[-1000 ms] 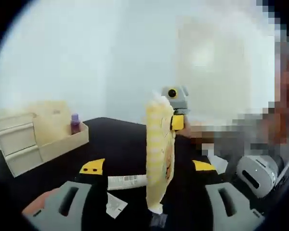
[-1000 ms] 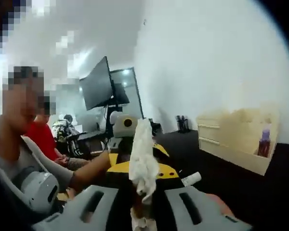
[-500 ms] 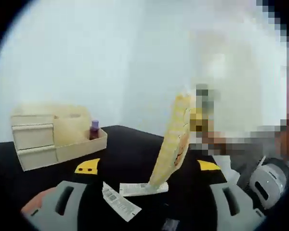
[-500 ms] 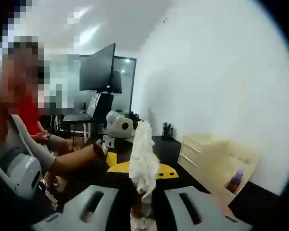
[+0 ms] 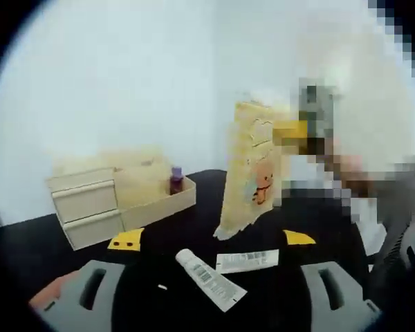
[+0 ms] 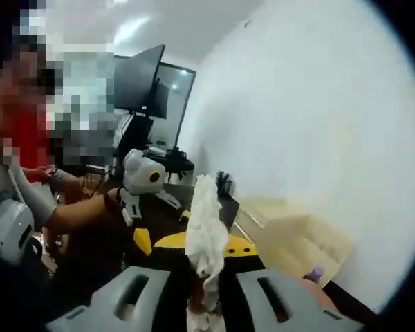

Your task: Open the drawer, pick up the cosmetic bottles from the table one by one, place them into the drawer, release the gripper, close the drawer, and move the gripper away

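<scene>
In the left gripper view, the left gripper [image 5: 207, 304] has its jaws set wide apart with nothing between them. Just beyond them, on the black table [image 5: 69, 242], lie two white tubes [image 5: 211, 279] with barcode print, one crossing near the other. They look light and smooth, probably a bit soft in the body and slippery, so I judge the best hold is across the middle of the body, with light pressure only.

A little farther, a yellow pouch [image 5: 252, 173] with a cartoon print hangs above the table. In the right gripper view, the right gripper [image 6: 204, 297] is closed on its crumpled edge, seen as a pale strip rising between the jaws. The pouch seems thin and floppy; it will bend and swing, so a hold near one edge is enough, but it may slip if the pressure is weak.

Farther to the left stands the pale wooden organizer [image 5: 117, 204]. Its two drawers [image 5: 83, 211] look shut, and a small purple bottle [image 5: 176, 181] stands in the open tray beside them. This bottle seems stiff and light; gripping its sides below the cap is safest.

Behind all is a white wall [image 5: 124, 83].
</scene>
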`<move>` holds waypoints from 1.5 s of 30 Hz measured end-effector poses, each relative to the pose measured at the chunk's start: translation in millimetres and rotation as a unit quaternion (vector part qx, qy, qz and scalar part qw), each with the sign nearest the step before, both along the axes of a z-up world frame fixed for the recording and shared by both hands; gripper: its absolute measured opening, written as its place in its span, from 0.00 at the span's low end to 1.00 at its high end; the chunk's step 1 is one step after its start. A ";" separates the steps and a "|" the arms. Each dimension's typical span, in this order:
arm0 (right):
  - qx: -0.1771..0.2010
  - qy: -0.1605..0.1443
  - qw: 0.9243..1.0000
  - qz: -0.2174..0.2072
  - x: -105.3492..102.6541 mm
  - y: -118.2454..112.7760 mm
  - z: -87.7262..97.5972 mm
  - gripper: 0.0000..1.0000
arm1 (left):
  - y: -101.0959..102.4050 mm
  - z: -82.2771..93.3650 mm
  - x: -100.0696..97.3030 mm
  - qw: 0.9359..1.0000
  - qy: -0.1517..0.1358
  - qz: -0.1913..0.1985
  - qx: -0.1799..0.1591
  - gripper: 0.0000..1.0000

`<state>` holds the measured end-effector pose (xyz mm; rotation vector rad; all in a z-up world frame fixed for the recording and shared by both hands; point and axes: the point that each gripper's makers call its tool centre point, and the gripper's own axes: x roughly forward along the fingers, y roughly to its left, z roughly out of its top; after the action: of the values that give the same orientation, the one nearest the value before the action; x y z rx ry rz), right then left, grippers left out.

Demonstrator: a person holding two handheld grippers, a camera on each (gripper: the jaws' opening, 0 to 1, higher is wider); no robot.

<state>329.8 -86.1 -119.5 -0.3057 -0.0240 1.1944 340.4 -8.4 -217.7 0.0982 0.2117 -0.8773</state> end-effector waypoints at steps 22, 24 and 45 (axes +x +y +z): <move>0.015 -0.015 1.000 0.003 80.4 28.1 50.6 0.10 | 9.3 -15.8 9.0 0.995 0.067 0.073 0.004 0.74; 0.019 -0.018 1.000 0.001 92.1 28.3 52.0 0.10 | 7.9 -18.5 10.3 0.994 0.056 0.088 0.021 0.73; 0.028 -0.014 0.999 -0.025 214.8 44.4 47.9 0.10 | 18.2 -31.6 35.6 0.988 0.079 0.131 0.019 0.67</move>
<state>544.6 -41.7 -71.6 -0.2712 -0.0733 1.1373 376.0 9.7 -249.3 0.0354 0.3812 -0.6181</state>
